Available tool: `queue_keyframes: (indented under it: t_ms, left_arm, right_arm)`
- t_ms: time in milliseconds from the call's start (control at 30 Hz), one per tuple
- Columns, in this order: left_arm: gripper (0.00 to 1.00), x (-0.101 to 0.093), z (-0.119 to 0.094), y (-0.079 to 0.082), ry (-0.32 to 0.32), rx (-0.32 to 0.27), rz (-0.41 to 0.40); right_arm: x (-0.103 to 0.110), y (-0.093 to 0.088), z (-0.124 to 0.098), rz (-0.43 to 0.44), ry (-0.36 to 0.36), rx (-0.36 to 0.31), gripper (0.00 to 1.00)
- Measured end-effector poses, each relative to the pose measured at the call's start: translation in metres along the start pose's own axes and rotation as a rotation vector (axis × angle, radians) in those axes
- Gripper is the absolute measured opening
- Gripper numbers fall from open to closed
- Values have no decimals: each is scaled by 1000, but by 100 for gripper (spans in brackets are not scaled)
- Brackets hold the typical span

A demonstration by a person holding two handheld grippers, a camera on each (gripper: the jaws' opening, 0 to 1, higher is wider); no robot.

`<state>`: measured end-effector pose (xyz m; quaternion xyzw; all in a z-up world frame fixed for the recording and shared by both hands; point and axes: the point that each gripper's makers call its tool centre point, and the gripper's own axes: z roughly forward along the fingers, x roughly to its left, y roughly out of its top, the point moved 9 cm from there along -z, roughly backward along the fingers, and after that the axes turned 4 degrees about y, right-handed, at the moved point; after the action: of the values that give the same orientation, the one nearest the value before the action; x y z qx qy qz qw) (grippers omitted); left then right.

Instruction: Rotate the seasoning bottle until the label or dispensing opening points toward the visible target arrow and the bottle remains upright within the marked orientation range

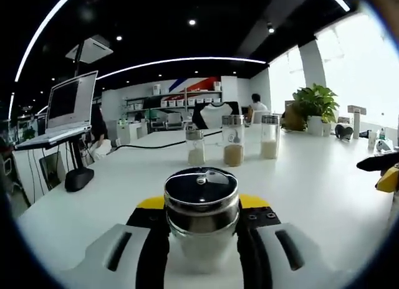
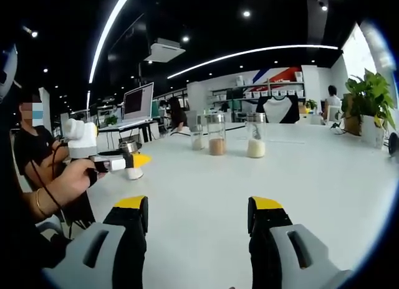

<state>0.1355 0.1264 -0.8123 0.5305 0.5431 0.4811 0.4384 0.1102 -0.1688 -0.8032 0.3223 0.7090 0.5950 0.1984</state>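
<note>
Upright glass seasoning bottle with a steel lid (image 1: 201,214) stands clamped in the left hand-held gripper (image 1: 202,236) on the white desk (image 1: 312,189), while the right hand-held gripper (image 2: 198,223) gapes empty, well apart.

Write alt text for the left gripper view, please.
A glass seasoning bottle with a shiny metal lid stands upright, clamped between the left gripper's black, yellow-tipped jaws on a white table. Behind it stand three glass shaker jars in a row, and an open laptop on a stand.

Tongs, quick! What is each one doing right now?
Left tongs: closed on the seasoning bottle.
Right tongs: open, holding nothing, above the white table.
</note>
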Motion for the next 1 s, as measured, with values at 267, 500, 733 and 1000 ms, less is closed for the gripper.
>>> queue_keyframes:
  t_ms: [267,500,733,1000]
  left_arm:
    - [41,0,0,0,-33,-2,-10]
    - [41,3,0,-1,-65,-10,-15]
    - [41,6,2,-1,-93,-8,-16]
    - [41,12,4,0,-205,-9,13]
  right_arm:
    - [1,-1,2,4,3,-1,64]
    - [2,0,3,-1,6,2,64]
    - [3,0,3,-5,2,3,64]
    - [6,-1,5,-3,5,2,64]
